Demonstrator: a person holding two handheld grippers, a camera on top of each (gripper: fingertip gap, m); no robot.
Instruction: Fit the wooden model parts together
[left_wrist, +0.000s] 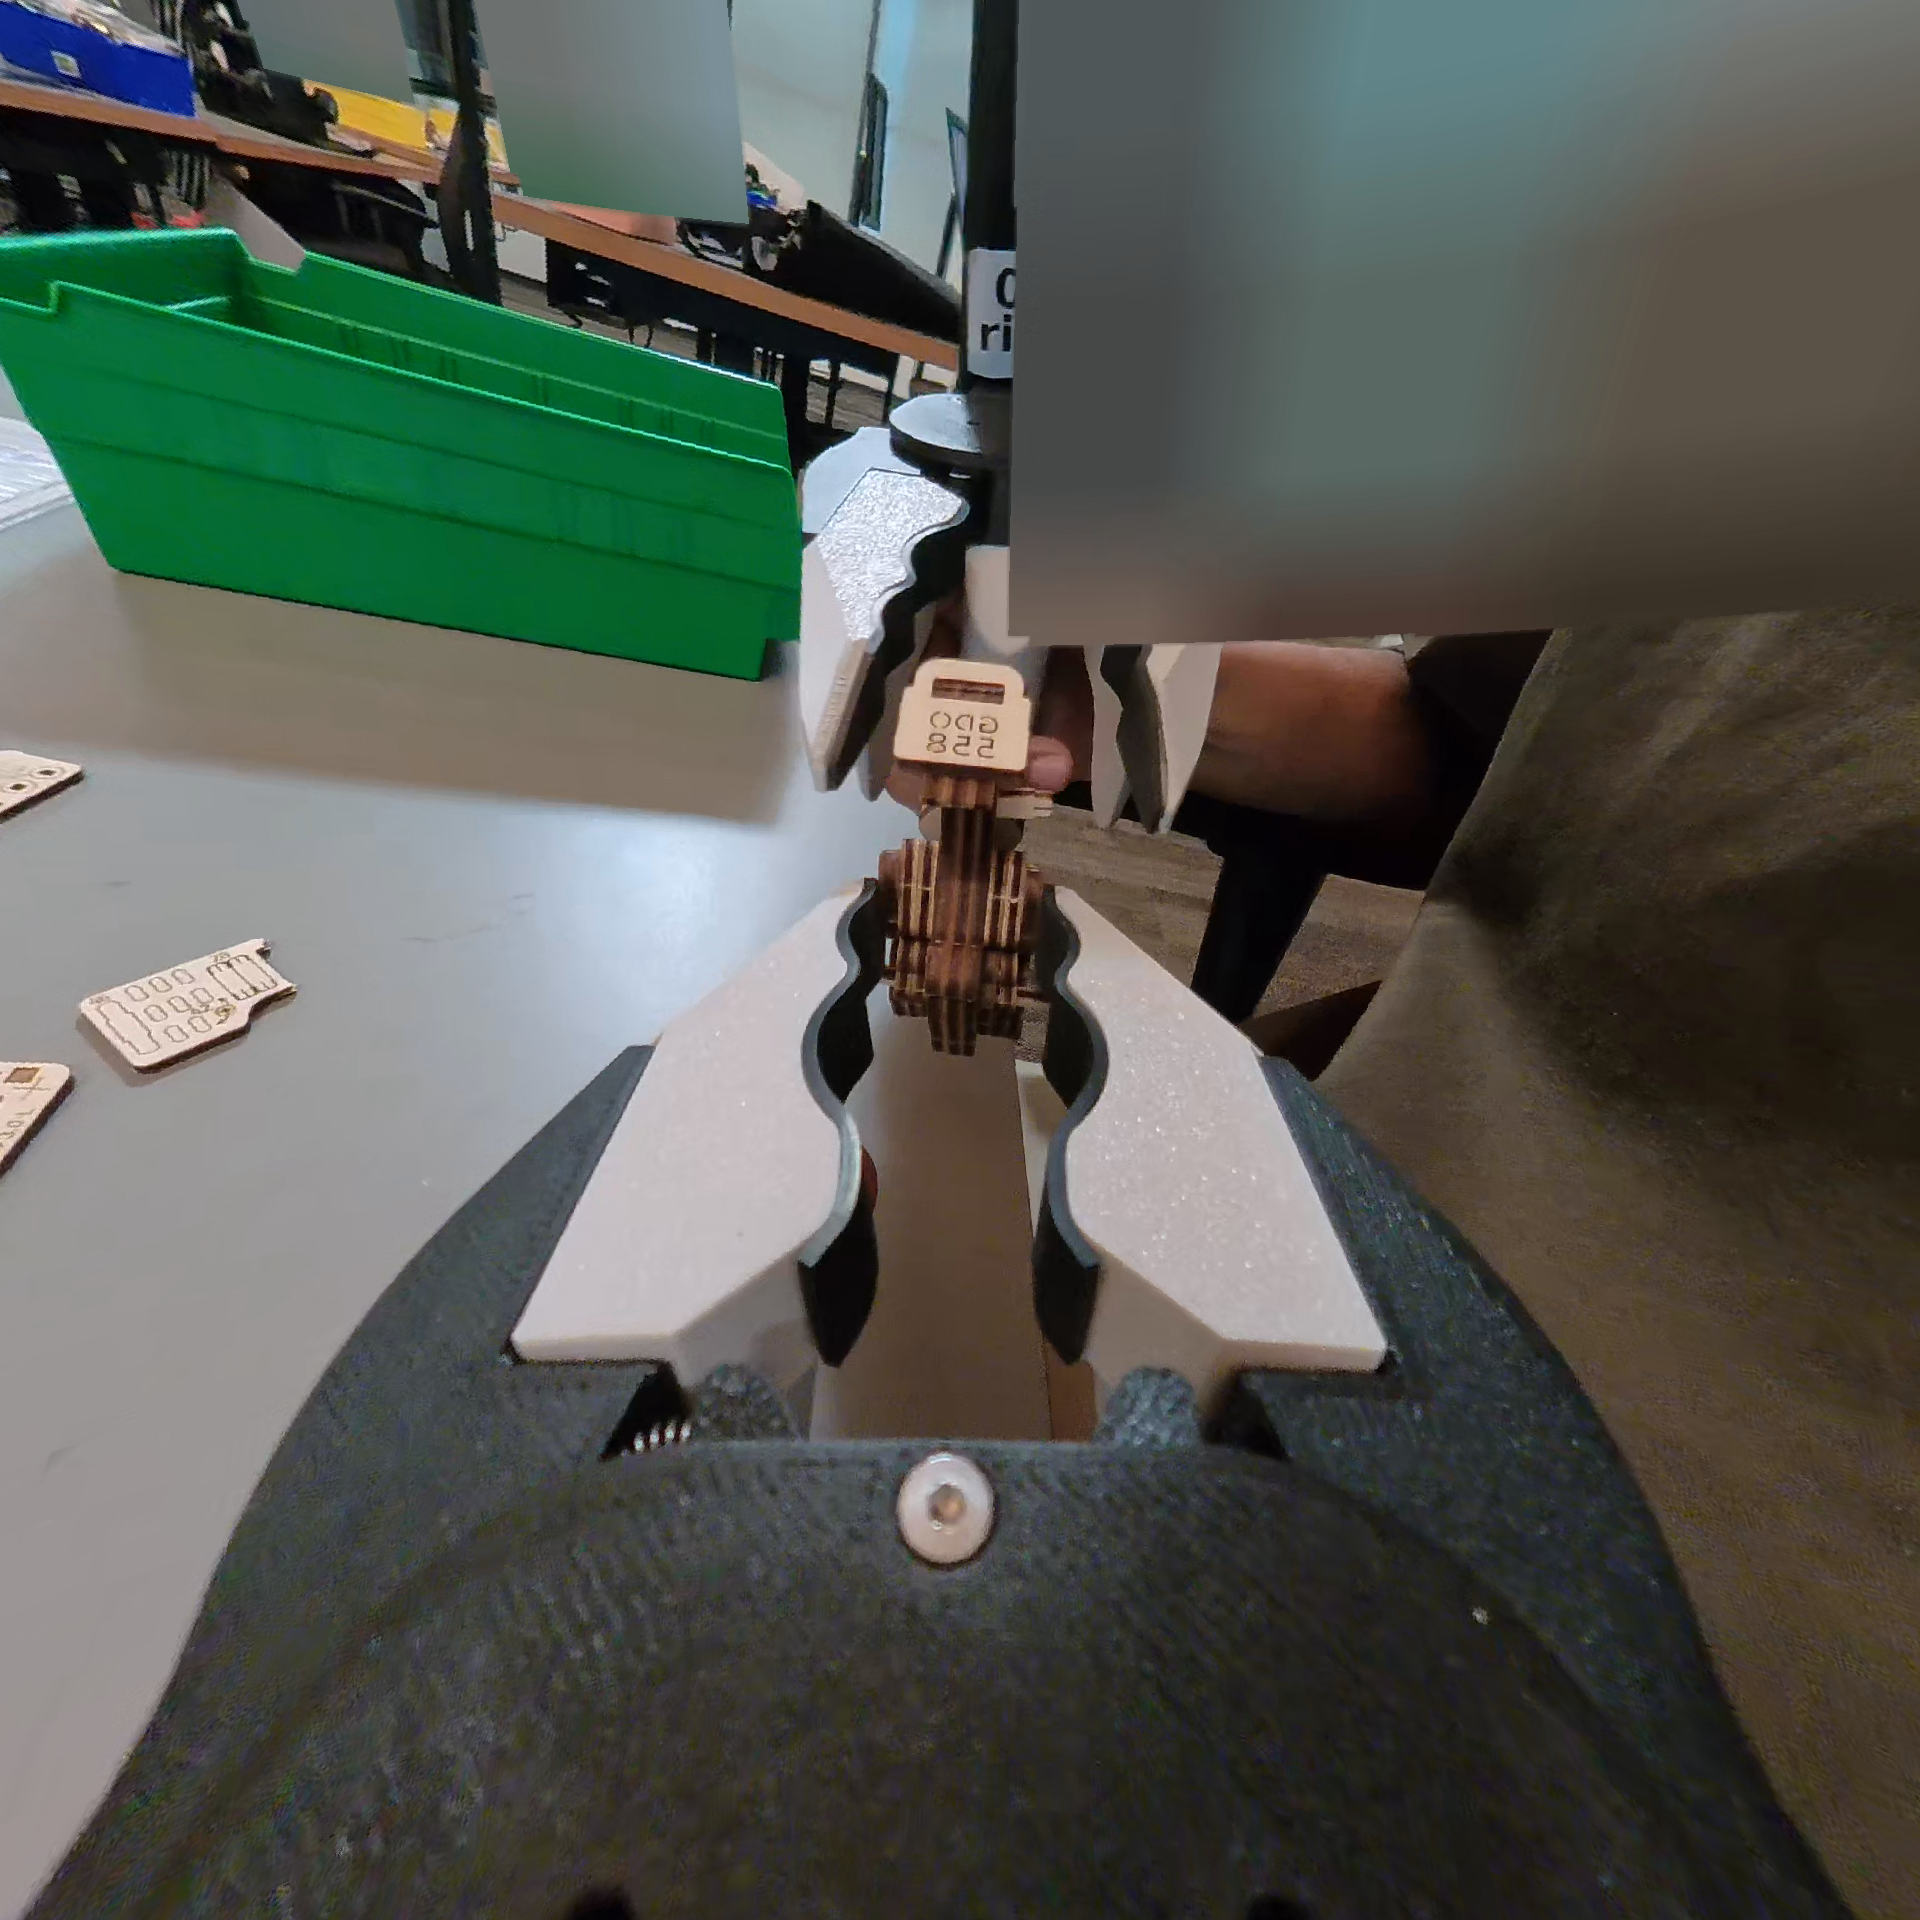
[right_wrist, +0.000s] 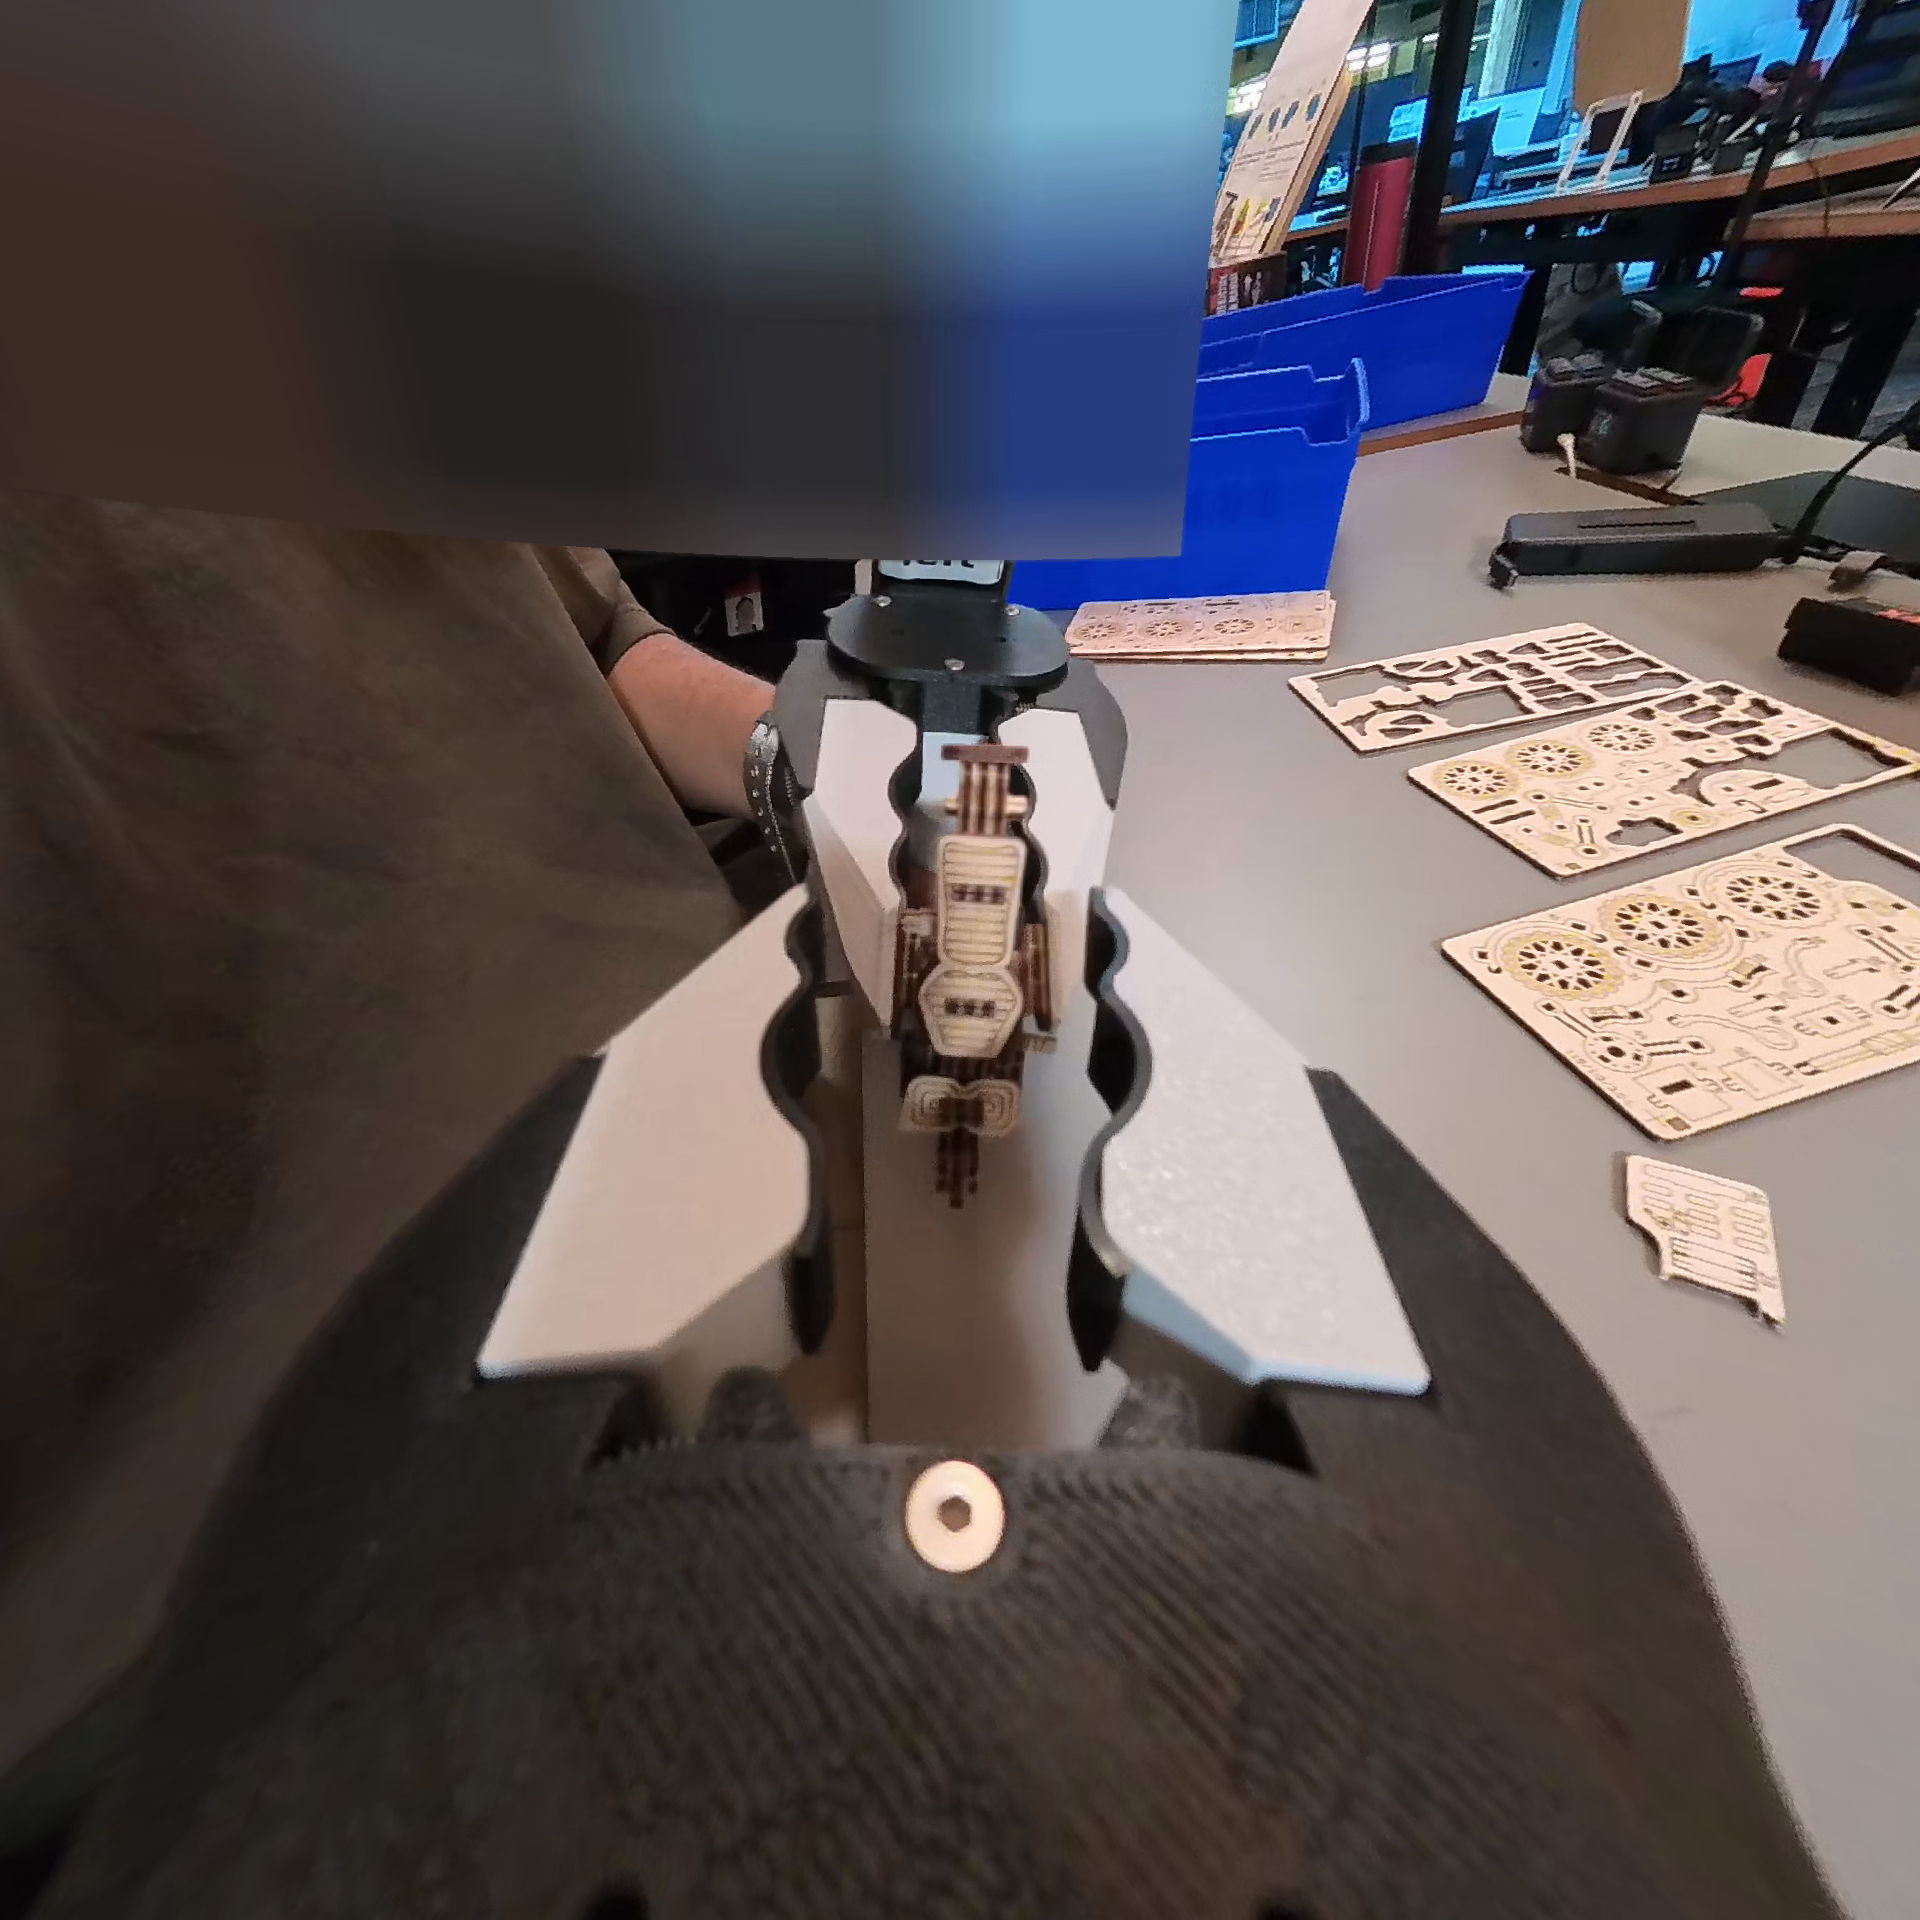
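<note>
Two grippers meet over the near edge of the grey table (left_wrist: 416, 727), and between them hangs the wooden model (left_wrist: 961, 935), a small stack of laser-cut layers held clear of the tabletop. Far left of the model stands a green bin (left_wrist: 416, 447) on the table; nearer, also left of the model, lies a loose wooden piece (left_wrist: 187, 1003), with the edges of others at the frame's left edge. The left gripper (left_wrist: 956, 935) pinches the model's brown layered body between its fingertips, jaws drawn in on both of its sides. Beyond the model, the right gripper (left_wrist: 987, 769) faces it, jaws spread to either side of the pale top plate (left_wrist: 964, 727) without touching it; a person's fingertip shows just behind that plate. In the right wrist view the right gripper (right_wrist: 951, 997) likewise stands open around the model (right_wrist: 971, 966), gaps visible on both sides, while the left gripper (right_wrist: 951, 831) grips it from the far end. Right of the model, wooden part sheets (right_wrist: 1683, 987) lie flat on the table (right_wrist: 1299, 883), a small punched-out piece (right_wrist: 1704, 1236) nearer, and a blue bin (right_wrist: 1278, 457) stands behind.
</note>
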